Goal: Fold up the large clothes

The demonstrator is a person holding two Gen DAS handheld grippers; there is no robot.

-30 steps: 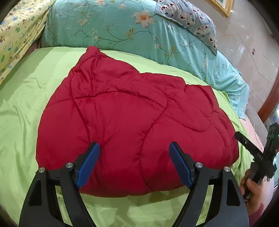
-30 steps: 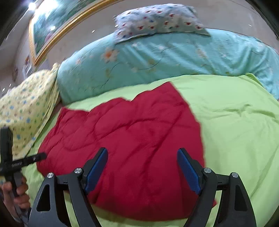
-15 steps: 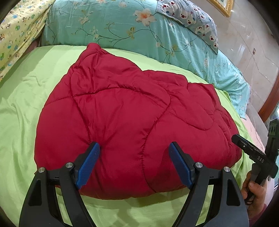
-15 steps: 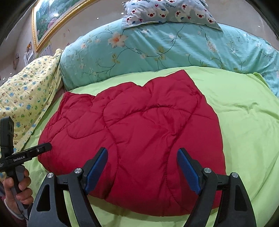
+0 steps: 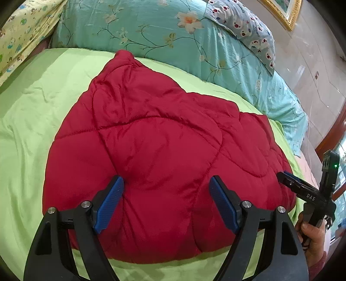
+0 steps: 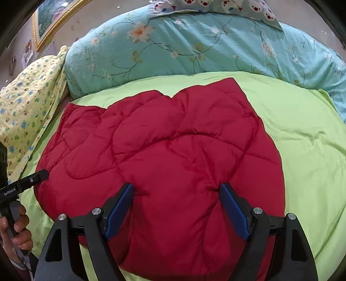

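While spread wide, both grippers' blue pads (image 5: 112, 201) over red quilted garment (image 5: 164, 155)

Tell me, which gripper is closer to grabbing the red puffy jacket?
Roughly even, slight edge to the right gripper: its open blue pads already dent the red quilted jacket. The left gripper is open too, one fingertip pressing in. Both sit over the near edge above the green sheet.

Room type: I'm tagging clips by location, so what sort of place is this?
Most likely a bedroom: a bed with a green sheet, a floral pillow, and a framed picture on the wall.
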